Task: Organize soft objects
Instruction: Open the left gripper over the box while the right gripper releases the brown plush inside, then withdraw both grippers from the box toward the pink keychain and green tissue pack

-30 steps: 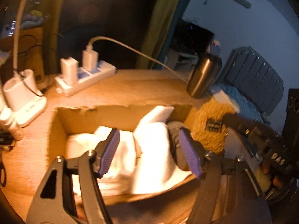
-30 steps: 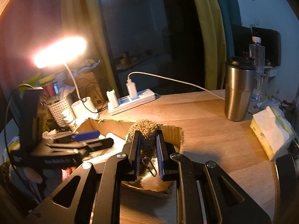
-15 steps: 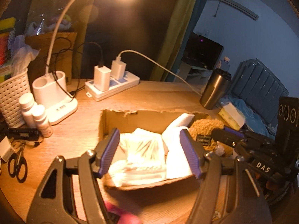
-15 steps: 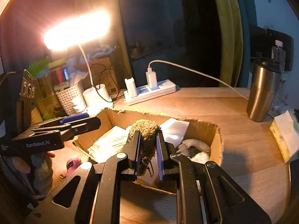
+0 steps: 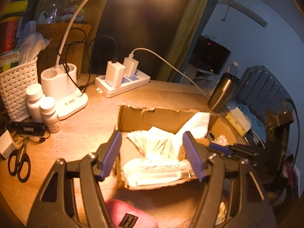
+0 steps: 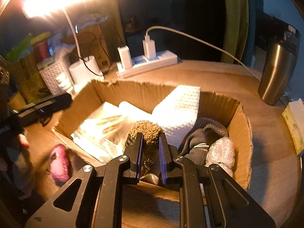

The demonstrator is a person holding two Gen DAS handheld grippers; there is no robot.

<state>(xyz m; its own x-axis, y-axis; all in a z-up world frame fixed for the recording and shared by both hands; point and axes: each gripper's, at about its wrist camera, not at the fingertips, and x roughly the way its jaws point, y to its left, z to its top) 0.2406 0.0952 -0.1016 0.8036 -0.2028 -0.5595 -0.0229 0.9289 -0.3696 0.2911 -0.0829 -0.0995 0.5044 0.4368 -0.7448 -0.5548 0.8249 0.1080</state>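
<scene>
A cardboard box (image 5: 152,115) (image 6: 241,125) on the wooden desk holds white folded cloths (image 5: 159,148) (image 6: 178,110), a grey sock (image 6: 207,133) and a bubble-wrap bundle (image 6: 220,150). My left gripper (image 5: 152,152) is open and empty above the box's near left edge. My right gripper (image 6: 150,142) is shut on a brown fuzzy soft object (image 6: 148,131) and holds it over the box's near side. A pink soft object (image 5: 129,216) (image 6: 59,163) lies on the desk in front of the box.
A desk lamp base (image 5: 64,93), power strip with chargers (image 5: 121,81), white basket (image 5: 17,87), two white bottles (image 5: 43,110), torch (image 5: 26,130) and scissors (image 5: 19,163) stand left. A steel tumbler (image 5: 222,93) (image 6: 277,72) and tissue pack (image 6: 294,123) stand right.
My left gripper has pulled back and up out of the box, open and empty. My right gripper has moved closer over the box with the brown object. The pink object has come into view.
</scene>
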